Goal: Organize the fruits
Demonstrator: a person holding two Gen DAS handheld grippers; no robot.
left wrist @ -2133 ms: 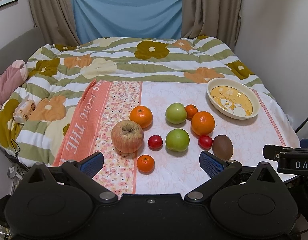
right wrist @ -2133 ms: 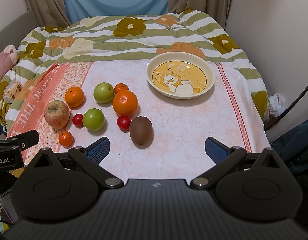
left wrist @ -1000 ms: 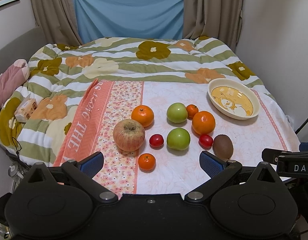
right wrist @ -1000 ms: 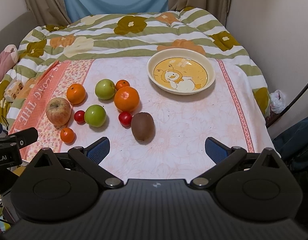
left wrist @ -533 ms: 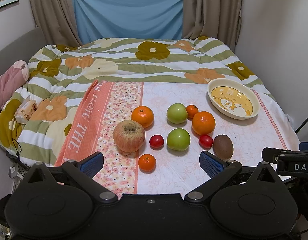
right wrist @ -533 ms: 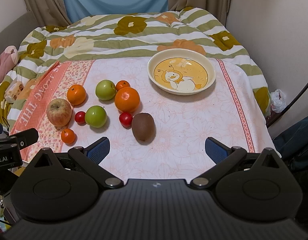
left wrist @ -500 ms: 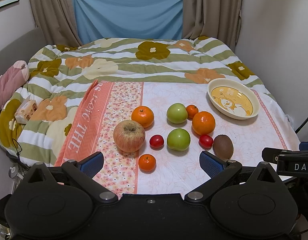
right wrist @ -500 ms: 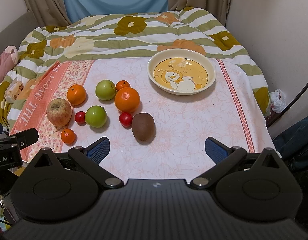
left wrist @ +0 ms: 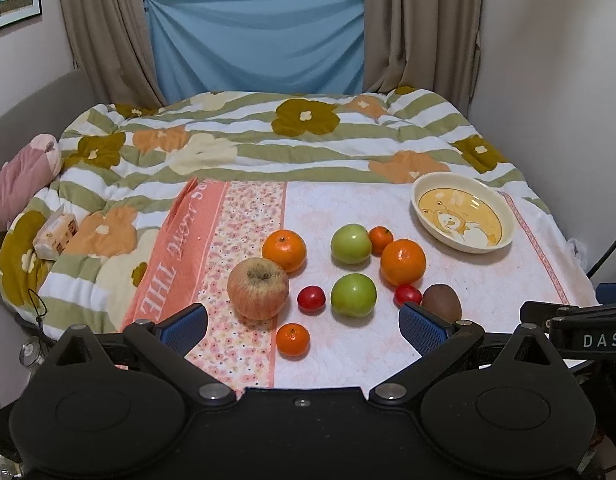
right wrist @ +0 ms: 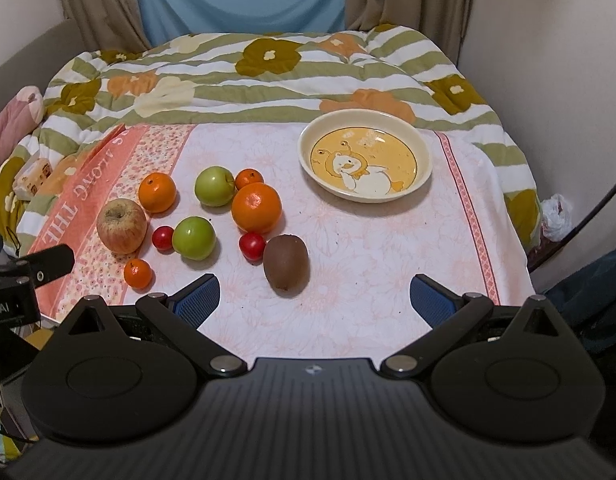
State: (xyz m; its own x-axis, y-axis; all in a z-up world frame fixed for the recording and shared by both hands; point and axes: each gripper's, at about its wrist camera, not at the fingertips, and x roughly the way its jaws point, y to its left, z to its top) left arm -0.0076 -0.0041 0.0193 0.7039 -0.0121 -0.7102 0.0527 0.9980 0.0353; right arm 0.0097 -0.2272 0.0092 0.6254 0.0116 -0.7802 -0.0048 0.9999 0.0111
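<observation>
Fruit lies in a cluster on a pink floral cloth: a red-yellow apple, two green apples, a large orange, several smaller oranges, two small red fruits and a brown kiwi. An empty cream bowl with a yellow cartoon print stands at the far right. My left gripper is open and empty, short of the fruit. My right gripper is open and empty, just short of the kiwi.
The cloth lies on a bed with a green-striped flowered quilt. A pink pillow and a tissue pack lie at the left. A wall stands at the right. Curtains hang behind.
Both views have shifted only slightly over the fruit. No fruit has moved, and both grippers stay open.
</observation>
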